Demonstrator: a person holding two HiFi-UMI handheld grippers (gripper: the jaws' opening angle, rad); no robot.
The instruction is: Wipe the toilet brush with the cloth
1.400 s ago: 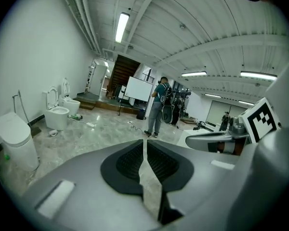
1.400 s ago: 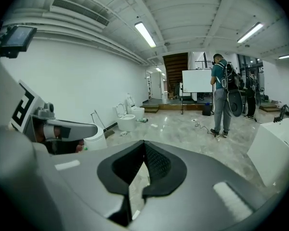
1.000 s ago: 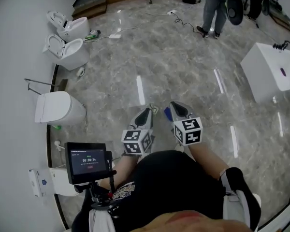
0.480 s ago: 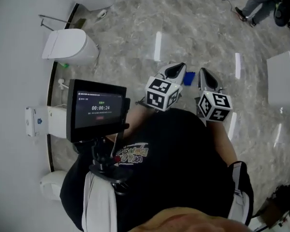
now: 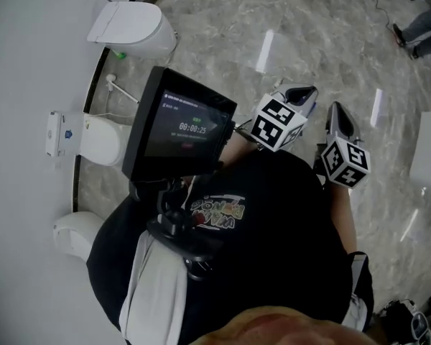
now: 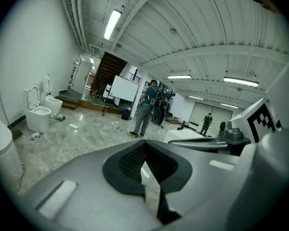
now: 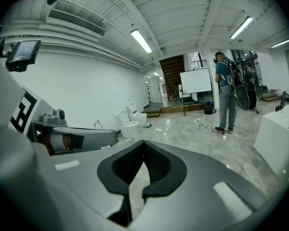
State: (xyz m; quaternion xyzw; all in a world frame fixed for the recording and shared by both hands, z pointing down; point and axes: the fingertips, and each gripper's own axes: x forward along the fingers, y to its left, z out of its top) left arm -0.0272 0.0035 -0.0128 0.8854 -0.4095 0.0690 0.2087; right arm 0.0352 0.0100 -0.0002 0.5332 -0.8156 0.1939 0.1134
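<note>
In the head view both grippers are held out in front of the person's body, above the marble floor. My left gripper (image 5: 302, 92) has just been closing and is shut, its jaws meeting with nothing between them (image 6: 143, 143). To its right, my right gripper (image 5: 337, 112) is also shut and empty (image 7: 144, 143). A thin white long-handled thing (image 5: 119, 88), possibly the toilet brush, stands by the wall between two toilets, far left of both grippers. No cloth shows in any view.
White toilets (image 5: 131, 26) (image 5: 98, 139) line the curved wall at left, with more further off (image 6: 38, 117) (image 7: 130, 127). A monitor (image 5: 179, 130) on the chest rig hides part of the floor. A person (image 6: 145, 109) stands ahead, and a white box (image 7: 278, 134) at right.
The head view has swung down and towards the wall, so the monitor and body fill more of it. The small blue thing seen by the gripper tips earlier no longer shows.
</note>
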